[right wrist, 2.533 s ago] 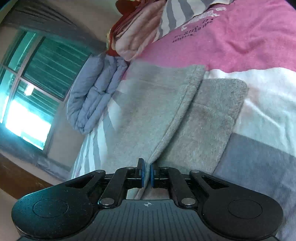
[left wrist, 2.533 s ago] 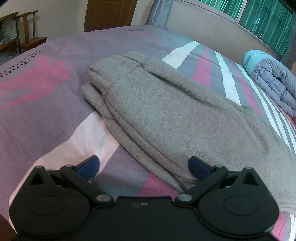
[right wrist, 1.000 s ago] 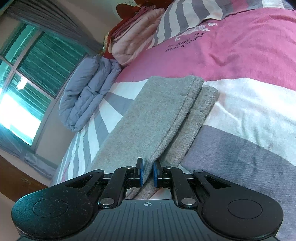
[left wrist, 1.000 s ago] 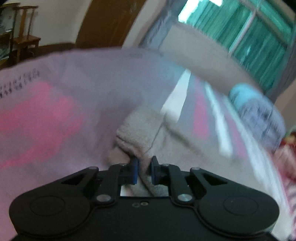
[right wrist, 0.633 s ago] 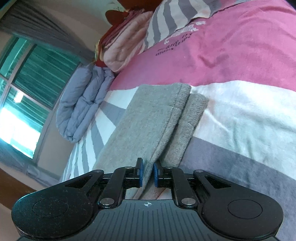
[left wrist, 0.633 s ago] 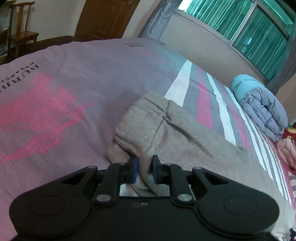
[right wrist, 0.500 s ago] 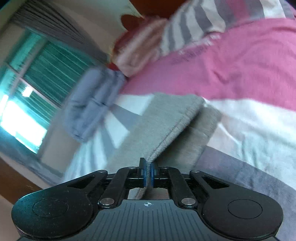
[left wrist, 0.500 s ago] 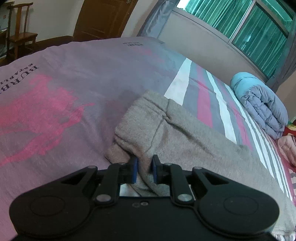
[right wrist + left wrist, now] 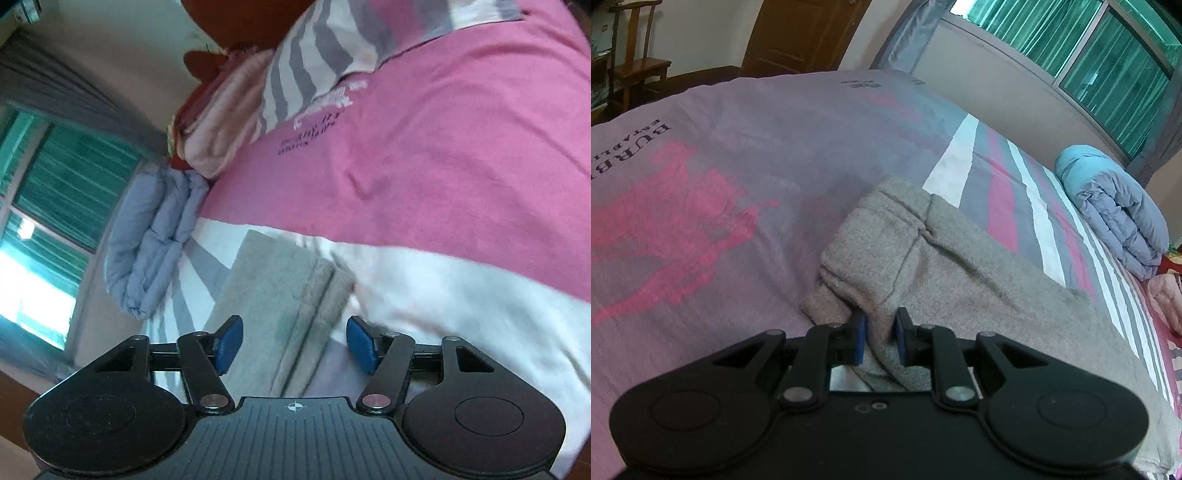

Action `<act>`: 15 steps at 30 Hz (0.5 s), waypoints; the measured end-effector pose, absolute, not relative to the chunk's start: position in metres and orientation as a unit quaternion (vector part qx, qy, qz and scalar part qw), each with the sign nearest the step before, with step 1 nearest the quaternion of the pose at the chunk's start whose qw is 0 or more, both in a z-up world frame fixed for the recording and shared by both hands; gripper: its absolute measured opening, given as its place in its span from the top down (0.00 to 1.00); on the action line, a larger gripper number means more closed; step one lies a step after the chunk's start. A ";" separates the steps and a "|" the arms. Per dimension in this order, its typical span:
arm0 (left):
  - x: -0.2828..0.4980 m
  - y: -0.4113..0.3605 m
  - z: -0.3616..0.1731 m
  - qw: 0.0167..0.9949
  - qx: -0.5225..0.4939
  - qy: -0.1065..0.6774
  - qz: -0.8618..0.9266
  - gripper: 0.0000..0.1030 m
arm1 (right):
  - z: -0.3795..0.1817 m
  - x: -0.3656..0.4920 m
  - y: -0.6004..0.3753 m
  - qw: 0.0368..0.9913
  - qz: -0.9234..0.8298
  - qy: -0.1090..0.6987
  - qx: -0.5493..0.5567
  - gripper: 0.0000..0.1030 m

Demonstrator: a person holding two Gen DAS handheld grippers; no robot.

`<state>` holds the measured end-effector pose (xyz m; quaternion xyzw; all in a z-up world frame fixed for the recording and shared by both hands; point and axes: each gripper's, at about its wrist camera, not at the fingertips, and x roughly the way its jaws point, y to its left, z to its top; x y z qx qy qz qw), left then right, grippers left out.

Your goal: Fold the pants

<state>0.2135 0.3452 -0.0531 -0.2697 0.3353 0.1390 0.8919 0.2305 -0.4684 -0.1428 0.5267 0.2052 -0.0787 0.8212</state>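
The grey fleece pants (image 9: 960, 280) lie folded lengthwise on the bed. In the left wrist view my left gripper (image 9: 880, 334) is shut on a fold of the pants near the waist end, the cloth pinched between the blue pads. In the right wrist view the leg cuffs of the pants (image 9: 284, 295) lie flat on the bedspread, one on the other. My right gripper (image 9: 293, 343) is open just above them and holds nothing.
The bed has a striped pink, grey and white cover (image 9: 701, 184). A folded blue-grey quilt (image 9: 1119, 218) lies by the window side; it also shows in the right wrist view (image 9: 151, 243). Pillows and pink bedding (image 9: 236, 122) are at the head. A wooden chair (image 9: 639, 70) stands beyond the bed.
My right gripper has opened and let go of the leg cuffs, which now lie flat. My left gripper stays shut on the waist end and has barely moved.
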 end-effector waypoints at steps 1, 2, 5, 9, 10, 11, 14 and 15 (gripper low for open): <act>0.214 0.345 -0.053 0.891 -0.271 0.337 0.139 0.91 | -0.141 0.239 -0.471 0.825 -0.081 0.215 0.516 0.47; 0.215 0.346 -0.052 0.890 -0.272 0.339 0.139 0.91 | -0.138 0.249 -0.473 0.830 -0.088 0.233 0.499 0.84; 0.217 0.346 -0.051 0.889 -0.272 0.343 0.138 0.91 | -0.117 0.267 -0.475 0.867 -0.066 0.243 0.430 0.87; 0.217 0.345 -0.054 0.889 -0.271 0.341 0.139 0.91 | -0.076 0.246 -0.462 0.941 -0.012 0.147 0.306 0.87; 0.217 0.344 -0.054 0.889 -0.272 0.340 0.139 0.90 | -0.083 0.248 -0.465 0.939 -0.015 0.151 0.309 0.86; 0.218 0.343 -0.055 0.889 -0.273 0.340 0.141 0.90 | -0.100 0.255 -0.470 0.931 -0.027 0.177 0.318 0.85; 0.217 0.343 -0.052 0.887 -0.278 0.338 0.146 0.89 | -0.158 0.265 -0.490 0.867 -0.049 0.228 0.440 0.78; 0.216 0.342 -0.050 0.888 -0.279 0.334 0.147 0.87 | -0.153 0.258 -0.491 0.863 -0.053 0.221 0.451 0.75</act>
